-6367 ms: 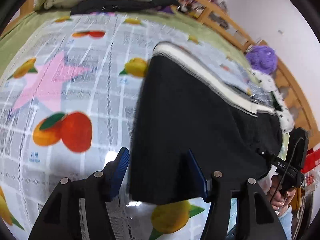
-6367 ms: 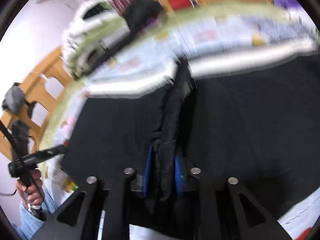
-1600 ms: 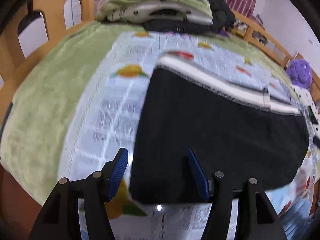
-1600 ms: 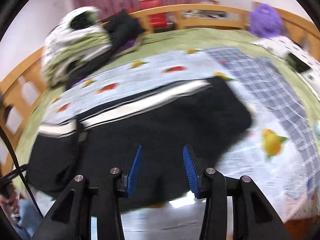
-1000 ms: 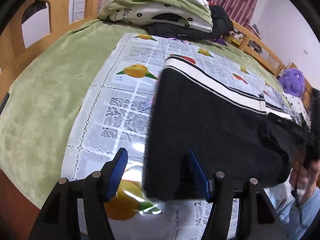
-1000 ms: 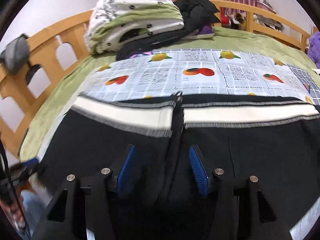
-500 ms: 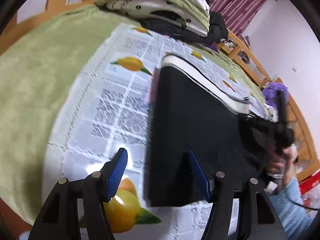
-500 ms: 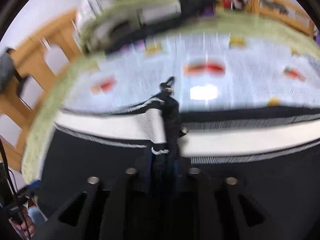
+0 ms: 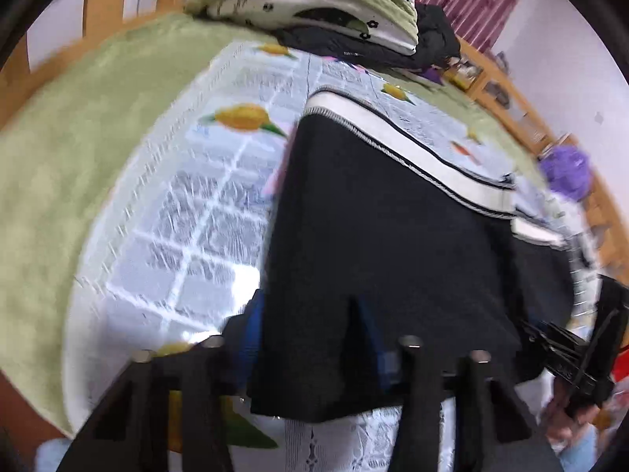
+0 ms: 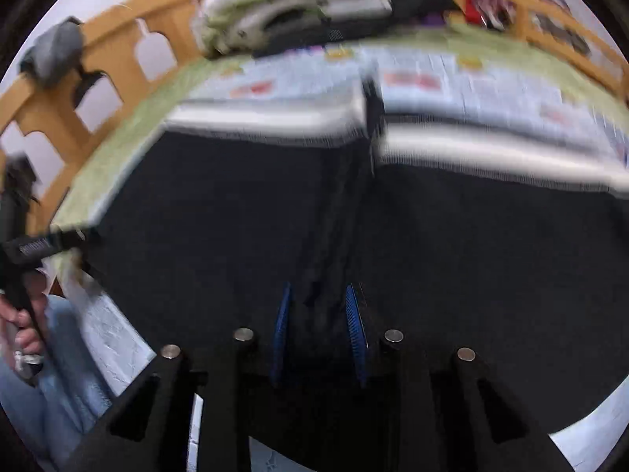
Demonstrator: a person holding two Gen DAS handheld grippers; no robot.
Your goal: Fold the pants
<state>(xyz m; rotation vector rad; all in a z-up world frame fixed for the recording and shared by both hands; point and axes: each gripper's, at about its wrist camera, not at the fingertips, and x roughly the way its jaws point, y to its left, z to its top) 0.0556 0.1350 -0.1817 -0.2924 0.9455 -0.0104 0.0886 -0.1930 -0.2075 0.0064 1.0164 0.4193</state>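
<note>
Black pants point(image 9: 393, 236) with a white stripe point(image 9: 412, 149) lie spread on a fruit-print sheet point(image 9: 188, 216). My left gripper point(image 9: 312, 338) is at their near left corner. Its jaws are closing, and the blue pads point(image 9: 253, 334) press a bunch of the black cloth between them. In the blurred right wrist view the pants point(image 10: 471, 255) fill the frame, with a raised ridge running up to the white stripe point(image 10: 491, 153). My right gripper point(image 10: 317, 330) straddles that ridge low down. Its jaws are opening slightly, and cloth still fills the gap between them.
A pile of folded bedding point(image 9: 314, 11) and dark clothes sits at the far end. A green blanket point(image 9: 78, 137) lies left of the sheet. A wooden bed rail point(image 10: 118, 51) runs around the bed, with a purple plush point(image 9: 566, 173) at the right. A person's hand point(image 10: 23, 338) shows at the left edge.
My left jaws have narrowed from wide open onto the pants' corner. My right gripper pinched the middle ridge, then moved down along it with its jaws a little wider.
</note>
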